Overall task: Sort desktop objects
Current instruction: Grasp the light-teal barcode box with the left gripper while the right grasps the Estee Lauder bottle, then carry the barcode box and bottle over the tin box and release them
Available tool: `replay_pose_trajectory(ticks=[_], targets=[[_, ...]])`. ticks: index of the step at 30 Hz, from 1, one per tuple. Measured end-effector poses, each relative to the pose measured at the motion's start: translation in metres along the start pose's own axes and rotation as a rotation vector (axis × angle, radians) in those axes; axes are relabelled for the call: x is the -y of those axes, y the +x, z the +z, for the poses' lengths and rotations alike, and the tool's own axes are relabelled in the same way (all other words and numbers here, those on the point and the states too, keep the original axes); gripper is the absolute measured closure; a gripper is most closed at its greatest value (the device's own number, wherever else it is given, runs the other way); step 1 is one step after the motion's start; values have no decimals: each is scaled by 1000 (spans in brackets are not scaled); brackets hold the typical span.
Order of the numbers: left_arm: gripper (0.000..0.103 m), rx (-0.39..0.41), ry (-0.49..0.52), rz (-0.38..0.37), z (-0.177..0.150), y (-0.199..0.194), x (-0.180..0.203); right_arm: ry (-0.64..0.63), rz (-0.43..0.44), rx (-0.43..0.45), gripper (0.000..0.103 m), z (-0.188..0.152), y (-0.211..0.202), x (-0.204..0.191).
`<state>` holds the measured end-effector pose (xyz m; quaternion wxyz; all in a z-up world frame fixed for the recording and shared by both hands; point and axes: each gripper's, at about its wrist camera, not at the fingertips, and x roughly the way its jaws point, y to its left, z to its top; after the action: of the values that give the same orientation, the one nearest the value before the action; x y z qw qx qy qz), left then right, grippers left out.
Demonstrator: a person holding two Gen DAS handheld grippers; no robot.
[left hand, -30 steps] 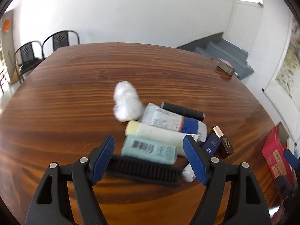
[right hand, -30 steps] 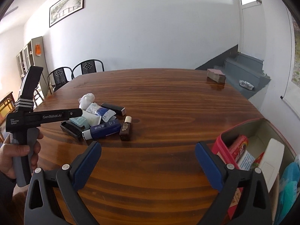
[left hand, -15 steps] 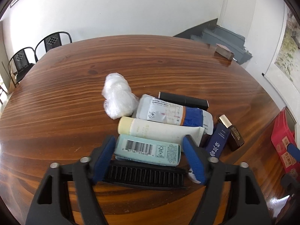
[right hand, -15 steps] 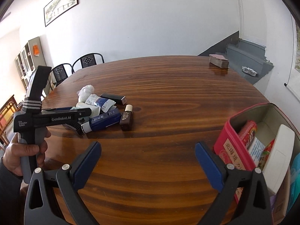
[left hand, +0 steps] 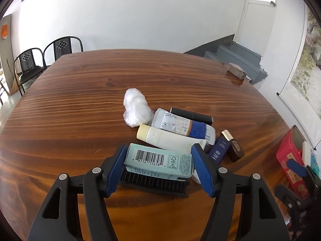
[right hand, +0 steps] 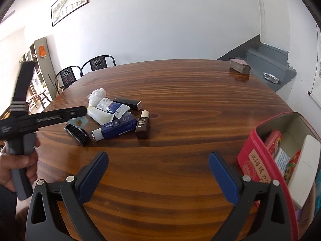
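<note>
My left gripper (left hand: 158, 168) clamps the pale blue box (left hand: 158, 161) above a black brush (left hand: 154, 182) | my right gripper (right hand: 158, 172) stands apart, empty, over the wooden table (right hand: 180, 104)

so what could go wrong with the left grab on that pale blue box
1. The left gripper has just been closing and its fingers now clamp the pale blue box by its ends; a cardboard box could buckle or slip.
2. The box lies on the black brush and against the cream tube, so lifting may drag or nudge them.
</note>
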<state>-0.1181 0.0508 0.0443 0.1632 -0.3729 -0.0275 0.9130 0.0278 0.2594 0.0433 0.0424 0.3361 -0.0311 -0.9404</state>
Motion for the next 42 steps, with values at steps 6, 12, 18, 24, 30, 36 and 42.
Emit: replay_pose_trajectory(ticks=[6,12,18,24,30,36,42], targets=[[35,72,-19,-2,-7,-38,-4,-27,-7,-66,2,21,33,-9],[34,94,-26,-19,-11,-53,-6,-56,-46,-146,33,37,76,-23],[34,51,-34,-22,-19,-44,-5,-50,-37,-198,53,44,104,-27],[34,39,-15,-26,-22,-41,2,-59,-23,-205,81,42,104,-26],[34,55,-14,-33,-21,-48,6,0,48,-207,81,39,87,-26],[34,73,0,-51,-21,-56,14,22,66,-148,81,29,44,-20],[34,90,19,-90,-25,-65,32,62,31,-50,81,11,-13,-4]])
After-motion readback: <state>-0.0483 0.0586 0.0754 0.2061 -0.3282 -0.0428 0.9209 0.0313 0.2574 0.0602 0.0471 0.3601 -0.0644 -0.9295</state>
